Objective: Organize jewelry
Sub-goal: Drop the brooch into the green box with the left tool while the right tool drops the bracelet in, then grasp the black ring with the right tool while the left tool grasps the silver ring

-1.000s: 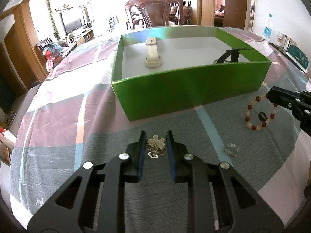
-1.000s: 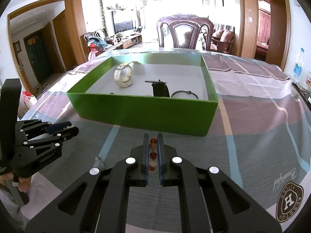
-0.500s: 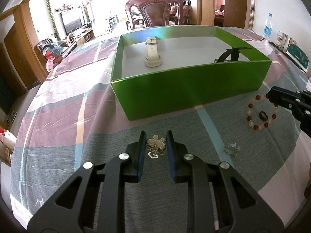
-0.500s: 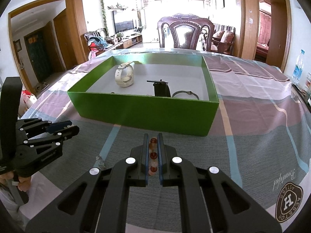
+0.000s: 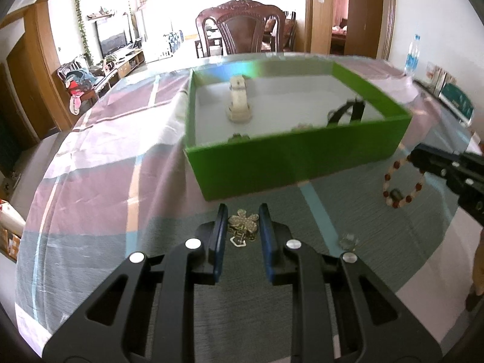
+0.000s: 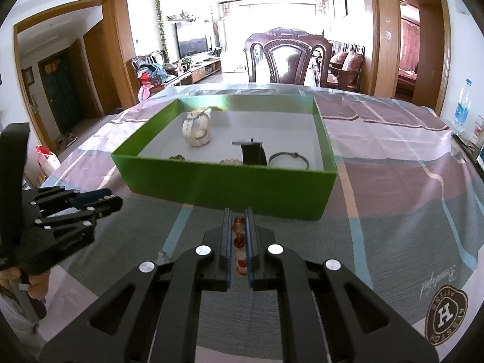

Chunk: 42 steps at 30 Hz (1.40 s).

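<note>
My left gripper is shut on a gold flower-shaped brooch, just above the grey part of the cloth in front of the green box. To its right, my right gripper holds a bracelet of red and white beads, which hangs in a loop. In the right wrist view that gripper is shut on the beads. The box holds a cream watch, a black watch and a metal bangle.
A small silver piece lies on the cloth between the two grippers. A dark wooden chair stands behind the table. A water bottle and some boxes sit at the table's right edge.
Both views now show a little more of the box's floor over its near wall. The brooch and the beads stay between the same pads.
</note>
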### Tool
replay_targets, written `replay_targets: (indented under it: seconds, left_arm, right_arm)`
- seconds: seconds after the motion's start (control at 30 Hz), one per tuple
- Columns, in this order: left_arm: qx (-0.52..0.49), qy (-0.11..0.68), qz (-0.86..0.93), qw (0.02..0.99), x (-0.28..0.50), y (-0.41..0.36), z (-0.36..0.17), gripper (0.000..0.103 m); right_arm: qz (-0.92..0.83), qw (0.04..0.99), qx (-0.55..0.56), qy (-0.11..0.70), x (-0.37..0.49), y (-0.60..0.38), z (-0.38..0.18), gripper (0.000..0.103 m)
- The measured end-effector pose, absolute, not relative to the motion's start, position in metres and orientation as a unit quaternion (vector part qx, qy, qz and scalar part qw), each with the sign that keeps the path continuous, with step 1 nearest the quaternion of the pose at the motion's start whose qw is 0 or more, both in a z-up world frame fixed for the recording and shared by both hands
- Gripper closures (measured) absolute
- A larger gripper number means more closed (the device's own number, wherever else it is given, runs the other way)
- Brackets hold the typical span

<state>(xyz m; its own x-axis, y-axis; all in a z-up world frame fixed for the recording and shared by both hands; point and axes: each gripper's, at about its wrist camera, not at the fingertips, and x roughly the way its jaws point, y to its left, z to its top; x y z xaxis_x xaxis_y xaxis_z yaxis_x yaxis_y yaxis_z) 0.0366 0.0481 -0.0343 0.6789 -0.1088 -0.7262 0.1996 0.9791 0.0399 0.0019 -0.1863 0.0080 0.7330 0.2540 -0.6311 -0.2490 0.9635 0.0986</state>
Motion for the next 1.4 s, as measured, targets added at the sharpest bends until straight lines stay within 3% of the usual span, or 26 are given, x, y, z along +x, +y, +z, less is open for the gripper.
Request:
replay_targets:
  seconds: [0.33,0.57,0.73,0.77,0.83,1.07,1.3,1.4]
  left_arm:
    - [0.058,0.371,-0.106,0.921,0.044,0.054,0.03,0.082]
    - [0.037,0.353,-0.102,0.929,0.095,0.046,0.067,0.082]
    - [0.037,0.356,-0.074,0.931,0.131,0.034,0.048,0.08]
    - [0.035,0.358,-0.076,0.93,0.134,0.033,0.044,0.07]
    - [0.031,0.364,-0.074,0.928,0.136,0.032,0.039,0.064]
    - [0.055,0.394,-0.115,0.91,0.087,0.031,0.023,0.059]
    - [0.093,0.454,-0.188,0.866,0.038,0.002,-0.029,0.053]
    - [0.1,0.458,-0.201,0.86,0.029,-0.008,-0.04,0.045]
  right_arm:
    - [0.152,0.937,-0.002,0.315,0.003,-0.192,0.062,0.095]
    - [0.123,0.95,-0.014,0.287,0.047,-0.186,0.093,0.095]
    - [0.097,0.945,-0.023,0.311,0.087,-0.18,0.069,0.093]
    - [0.095,0.943,-0.023,0.319,0.093,-0.179,0.062,0.083]
    - [0.097,0.939,-0.008,0.331,0.093,-0.184,0.056,0.065]
    - [0.141,0.927,-0.006,0.347,0.038,-0.198,0.054,0.065]
    - [0.153,0.886,-0.042,0.436,0.019,-0.189,-0.009,0.065]
    - [0.154,0.874,-0.035,0.46,0.022,-0.188,-0.027,0.065]
